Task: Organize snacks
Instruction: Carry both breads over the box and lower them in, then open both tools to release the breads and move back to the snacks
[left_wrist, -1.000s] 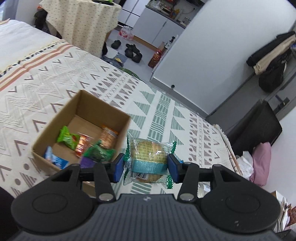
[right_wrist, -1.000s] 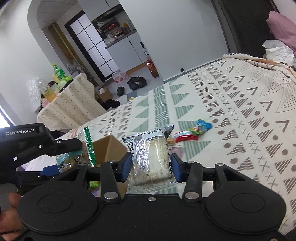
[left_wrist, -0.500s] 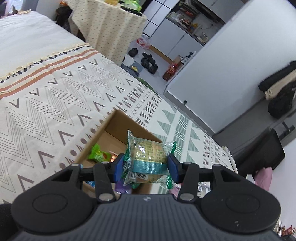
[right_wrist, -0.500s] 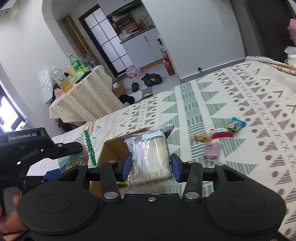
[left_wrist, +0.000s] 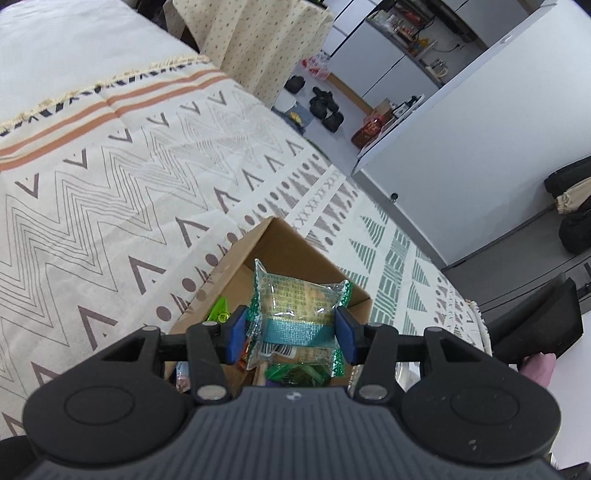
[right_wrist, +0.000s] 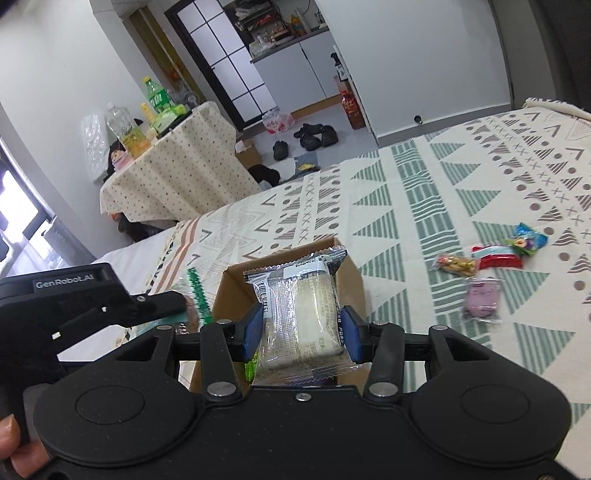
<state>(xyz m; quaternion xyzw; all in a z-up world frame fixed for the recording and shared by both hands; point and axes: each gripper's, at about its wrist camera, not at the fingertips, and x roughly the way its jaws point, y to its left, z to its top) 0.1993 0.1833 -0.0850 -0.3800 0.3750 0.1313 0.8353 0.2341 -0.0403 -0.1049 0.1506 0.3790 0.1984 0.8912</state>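
Note:
My left gripper is shut on a green-edged cake packet and holds it over the open cardboard box, which holds several snack packets. My right gripper is shut on a clear white bread packet and holds it over the same box. The left gripper's body shows at the left of the right wrist view. Several loose snacks lie on the patterned bedspread to the right: a yellow packet, a red one, a blue one and a purple one.
The box sits on a bed with a patterned cover. Beyond the bed's far edge stand a cloth-covered table with bottles, shoes on the floor, and a white wall.
Both grippers have moved with their packets toward the box and now hang over its opening. The loose snacks on the bedspread have shifted right in the right wrist view.

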